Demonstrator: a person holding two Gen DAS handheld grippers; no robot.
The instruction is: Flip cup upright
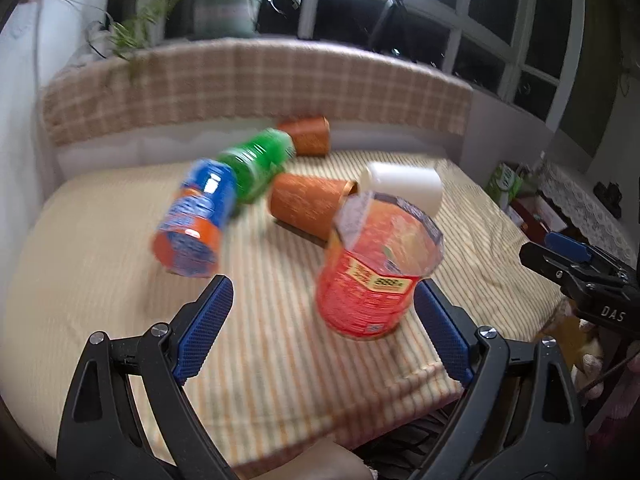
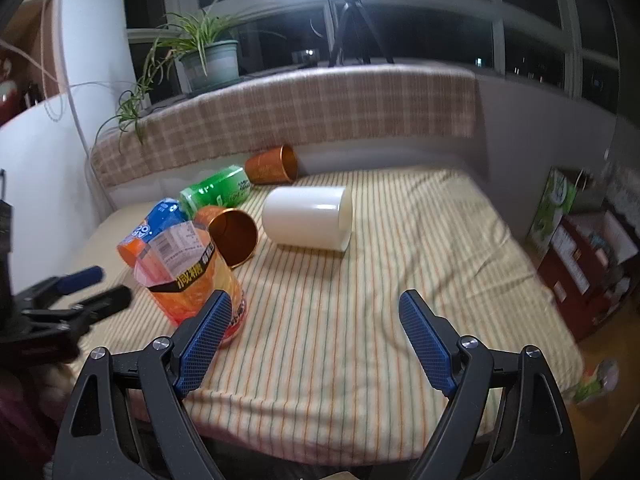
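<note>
A clear cup with a red-orange label (image 1: 374, 268) stands upright, mouth up, near the front of the striped table; it also shows in the right wrist view (image 2: 192, 276). My left gripper (image 1: 324, 294) is open and empty, its right finger close beside the cup. My right gripper (image 2: 316, 308) is open and empty over the cloth, right of that cup. A white cup (image 2: 308, 218) lies on its side behind. A copper cup (image 2: 234, 236) lies on its side, and another copper cup (image 2: 272, 165) lies at the back. A blue-orange cup (image 1: 196, 220) and a green cup (image 1: 256, 164) also lie tipped over.
The striped cloth (image 2: 380, 272) covers the table, with its front edge just ahead of the grippers. A plaid-covered ledge (image 2: 288, 108) runs behind it. A potted plant (image 2: 208, 60) and a tripod (image 2: 352, 24) stand at the window. Boxes (image 2: 580, 248) stand to the right.
</note>
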